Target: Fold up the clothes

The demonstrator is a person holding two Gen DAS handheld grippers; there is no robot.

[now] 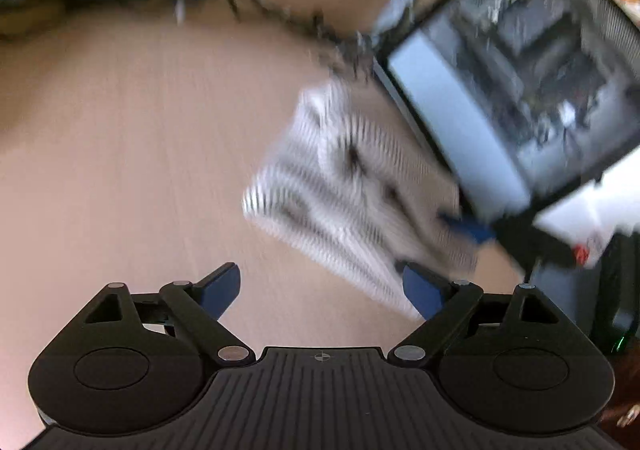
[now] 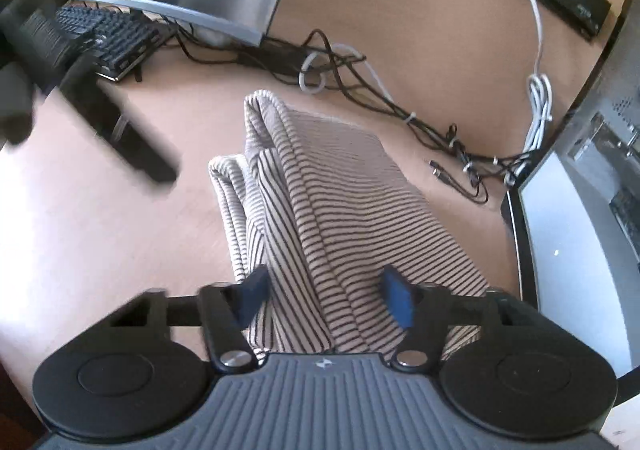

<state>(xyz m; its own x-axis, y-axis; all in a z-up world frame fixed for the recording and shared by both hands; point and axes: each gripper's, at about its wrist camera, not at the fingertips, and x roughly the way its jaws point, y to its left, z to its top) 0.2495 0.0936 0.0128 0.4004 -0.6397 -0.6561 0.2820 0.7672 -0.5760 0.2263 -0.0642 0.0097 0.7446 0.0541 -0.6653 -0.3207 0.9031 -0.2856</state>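
Honestly, my right gripper (image 2: 326,298) straddles the striped garment's (image 2: 320,210) near edge at lower centre, pads apart and not yet pinching; closing crooked could bunch it. My left gripper (image 1: 322,288) gapes empty.

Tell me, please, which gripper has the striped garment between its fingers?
The right gripper: the striped garment lies between its fingers, while the left gripper straddles bare table.
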